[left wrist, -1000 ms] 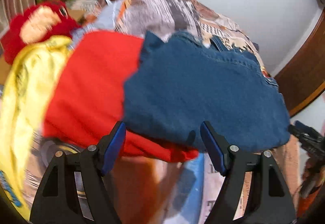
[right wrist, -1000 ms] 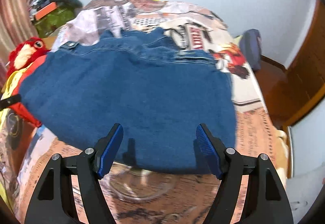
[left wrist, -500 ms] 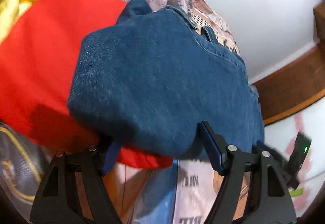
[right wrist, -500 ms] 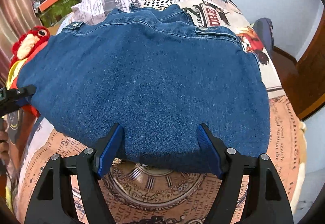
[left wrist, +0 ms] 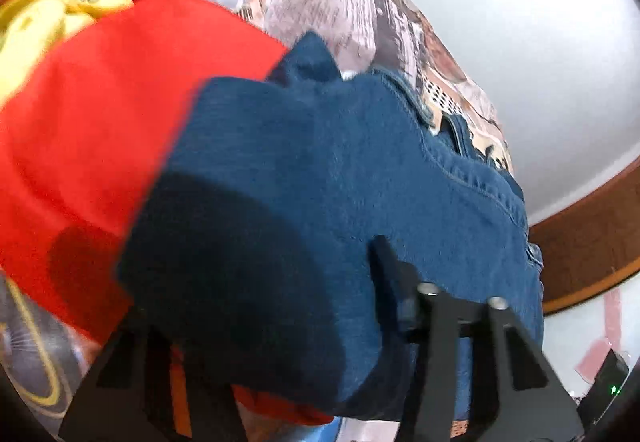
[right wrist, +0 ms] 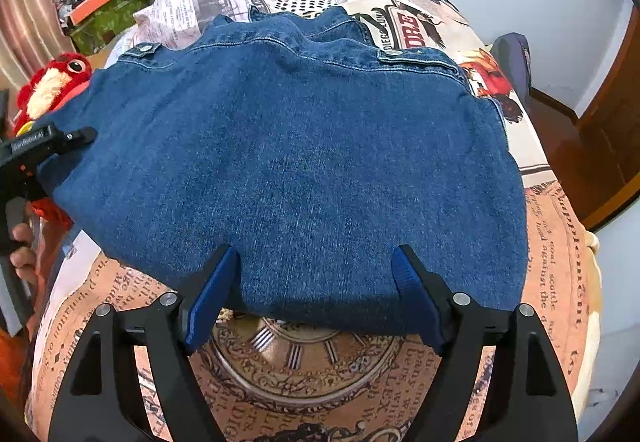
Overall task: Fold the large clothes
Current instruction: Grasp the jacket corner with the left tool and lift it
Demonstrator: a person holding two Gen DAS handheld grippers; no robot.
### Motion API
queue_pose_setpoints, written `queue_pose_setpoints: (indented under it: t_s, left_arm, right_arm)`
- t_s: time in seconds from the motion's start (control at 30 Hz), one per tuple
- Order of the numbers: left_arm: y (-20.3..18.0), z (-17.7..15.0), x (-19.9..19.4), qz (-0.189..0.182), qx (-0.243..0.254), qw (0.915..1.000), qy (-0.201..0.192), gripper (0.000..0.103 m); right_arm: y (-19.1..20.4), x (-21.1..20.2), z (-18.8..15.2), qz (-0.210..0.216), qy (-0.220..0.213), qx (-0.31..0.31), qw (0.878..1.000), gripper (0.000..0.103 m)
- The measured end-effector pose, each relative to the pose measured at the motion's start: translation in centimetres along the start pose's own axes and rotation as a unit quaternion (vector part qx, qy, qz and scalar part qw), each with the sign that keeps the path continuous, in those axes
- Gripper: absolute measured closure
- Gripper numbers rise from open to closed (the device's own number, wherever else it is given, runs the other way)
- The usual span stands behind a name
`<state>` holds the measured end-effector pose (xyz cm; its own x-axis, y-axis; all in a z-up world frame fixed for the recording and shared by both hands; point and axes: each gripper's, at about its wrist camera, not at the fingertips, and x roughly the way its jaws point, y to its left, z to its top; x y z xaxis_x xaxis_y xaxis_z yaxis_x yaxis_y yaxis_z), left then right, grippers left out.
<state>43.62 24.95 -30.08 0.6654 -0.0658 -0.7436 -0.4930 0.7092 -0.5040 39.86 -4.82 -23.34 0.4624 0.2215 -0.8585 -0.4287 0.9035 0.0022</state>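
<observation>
Reaching over the near edge of the bed, the right claw (right wrist: pixel 316 290) stands wide, its blue-padded fingers (right wrist: pixel 210 298) set to either side of the hem of a folded denim jacket (right wrist: pixel 304 145); whether the pads press the cloth cannot be told. Beneath it the bedspread (right wrist: pixel 560 282) shows a printed clock face with Roman numerals and lines of old-style newsprint, among them "a coal scuttle" and part of "Supplement".

The jacket lies flat across the middle of the bed, hem toward the camera, collar and two snap-buttoned shoulder tabs at its far edge. At its left corner the left claw (right wrist: pixel 80 133) comes in from the side, a small label on its black body too fine to read, with a person's fingertips (right wrist: pixel 22 246) below it.

In the left wrist view the left claw (left wrist: pixel 260 322) has just been closing, and a thick folded corner of the jacket (left wrist: pixel 320 181) now bulges between its fingers, covering one of them; only the right-hand black finger (left wrist: pixel 390 274) shows, sunk against the denim. A red garment (left wrist: pixel 100 121) lies under that corner, and yellow cloth (left wrist: pixel 36 21) beyond it.

Farther off, past the collar, the bedspread carries a badge print with large mirrored letters. A red plush bird (right wrist: pixel 56 81) sits at the far left of the bed, and an orange box (right wrist: pixel 90 3) rests on green clutter by the wall.
</observation>
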Motion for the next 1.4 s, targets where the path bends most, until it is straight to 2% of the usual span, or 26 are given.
queue_pose_setpoints:
  t_s: [0.07,0.13,0.23,0.33,0.47,0.63,0.73,0.8,0.9,0.97,1.07,1.17,1.3,1.4]
  left_arm:
    - [-0.7,0.3,-1.3,0.002,0.014,0.9998,-0.013,0.065]
    - [-2.1,0.4,-3.0,-0.005,0.048,0.9982,-0.036,0.071]
    - [-4.5,-0.5,-6.6,-0.022,0.12,0.9891,-0.083,0.074]
    - [-5.4,-0.8,-9.6,-0.047,0.151,0.9822,-0.101,0.076]
    - [-5.0,-0.2,-12.9,-0.074,0.155,0.9785,-0.113,0.078]
    - [-2.6,0.7,-14.8,-0.062,0.141,0.9802,-0.124,0.078]
    - [-1.0,1.0,-15.2,-0.051,0.124,0.9837,-0.12,0.078]
    - [-0.3,1.0,-15.3,-0.048,0.117,0.9852,-0.115,0.078]
    - [-0.3,0.8,-14.8,-0.038,0.123,0.9861,-0.104,0.078]
    - [-1.1,0.4,-14.7,-0.028,0.133,0.9851,-0.106,0.078]
    - [-2.6,0.7,-14.7,-0.035,0.139,0.9835,-0.11,0.078]
    - [-5.1,0.9,-15.0,-0.044,0.156,0.9799,-0.117,0.079]
    - [-10.7,0.3,-14.9,-0.064,0.196,0.9704,-0.125,0.08]
    - [-16.3,-1.2,-13.9,-0.086,0.235,0.9609,-0.118,0.081]
  right_arm:
    - [0.2,-0.2,0.0,-0.008,0.008,-0.002,1.0,0.026]
    - [0.4,-0.6,0.1,-0.018,0.016,-0.005,1.0,0.026]
    - [0.8,-1.6,0.2,-0.034,0.019,-0.008,0.999,0.026]
    - [1.7,-3.4,0.5,-0.025,0.006,-0.012,1.0,0.026]
    - [4.6,-5.8,1.6,-0.012,-0.016,-0.043,0.999,0.026]
    - [8.7,-5.8,3.1,0.028,-0.019,-0.073,0.997,0.026]
    - [11.4,-3.7,3.4,0.051,0.004,-0.091,0.995,0.026]
    - [12.8,-1.2,3.2,0.067,0.04,-0.094,0.992,0.026]
    - [13.5,1.6,2.5,0.102,0.07,-0.071,0.99,0.026]
    - [13.0,2.4,2.4,0.109,0.077,-0.053,0.99,0.025]
    - [12.2,1.8,2.5,0.125,0.077,-0.05,0.988,0.026]
    - [9.2,0.0,2.3,0.126,0.056,-0.023,0.99,0.026]
    - [3.8,-2.7,1.4,0.115,0.02,0.02,0.993,0.026]
    - [-0.2,-4.4,0.3,0.086,-0.002,0.054,0.995,0.026]
